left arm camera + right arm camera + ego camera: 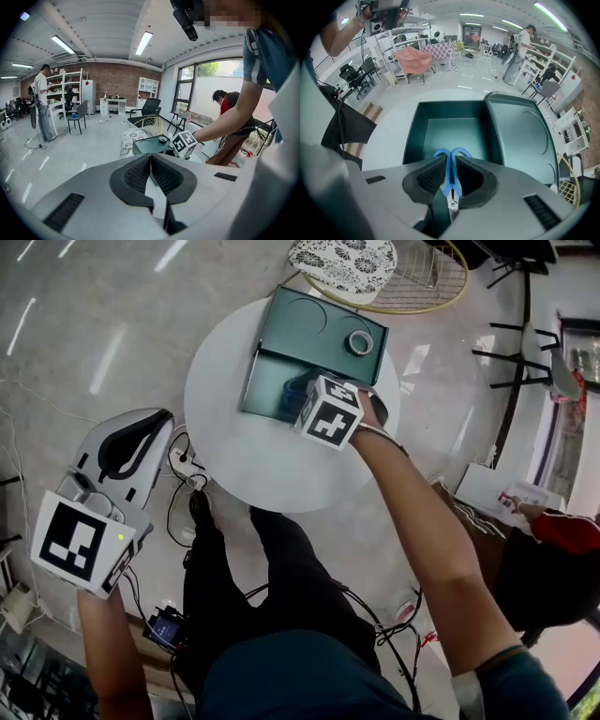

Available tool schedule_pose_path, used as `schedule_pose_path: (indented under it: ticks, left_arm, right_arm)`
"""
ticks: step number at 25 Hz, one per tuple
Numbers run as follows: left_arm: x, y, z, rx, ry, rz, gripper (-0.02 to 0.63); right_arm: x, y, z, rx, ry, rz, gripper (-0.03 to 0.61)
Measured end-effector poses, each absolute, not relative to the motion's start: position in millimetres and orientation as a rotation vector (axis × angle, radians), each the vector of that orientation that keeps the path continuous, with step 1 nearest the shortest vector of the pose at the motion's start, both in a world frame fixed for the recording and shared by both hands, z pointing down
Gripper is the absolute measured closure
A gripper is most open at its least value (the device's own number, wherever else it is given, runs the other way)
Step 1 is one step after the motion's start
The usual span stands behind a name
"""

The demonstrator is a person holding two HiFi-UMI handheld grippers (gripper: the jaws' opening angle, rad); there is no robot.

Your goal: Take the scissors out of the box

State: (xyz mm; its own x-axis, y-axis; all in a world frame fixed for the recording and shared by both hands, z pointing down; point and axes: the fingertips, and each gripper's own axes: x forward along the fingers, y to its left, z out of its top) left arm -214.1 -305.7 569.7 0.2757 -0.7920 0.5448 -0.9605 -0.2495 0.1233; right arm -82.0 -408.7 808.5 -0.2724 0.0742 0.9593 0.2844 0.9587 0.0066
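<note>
Right gripper view showed me the risk plainly. The right gripper (450, 174) had the scissors (451, 161) only by the narrow blue shanks just below the handle loops, with the pivot screw and the blades running back toward the camera. I judged that such a thin pinch near the pivot could let the scissors swing or slide out if the lift was quick or tilted. The loops stuck out past the jaw tips over the open box (412, 136), so a sideways pull could have snagged them on a wall. The raised lid (520, 136), at the right of the frame, stood close enough to be knocked.

The right jaws were pressed in on the scissors from both sides, with no gap showing beside the blue plastic. The scissors were at the lower centre of that frame, over the box floor. I could not tell whether they had cleared the floor, since the jaws covered the blades.

In the left gripper view, the left gripper (151, 164) had its jaws pressed together on nothing. In the head view it hung at the lower left, well apart from the round white table (225, 442).
</note>
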Motion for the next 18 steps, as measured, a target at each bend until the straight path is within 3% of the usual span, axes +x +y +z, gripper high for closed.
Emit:
schedule_pose_path:
  ticks: [18]
  left_arm:
    - [-219,-299,463,2.24,-1.598,0.565,0.588]
  right_arm:
    - [-94,-407,666,0.014,-2.096,-0.155,0.488]
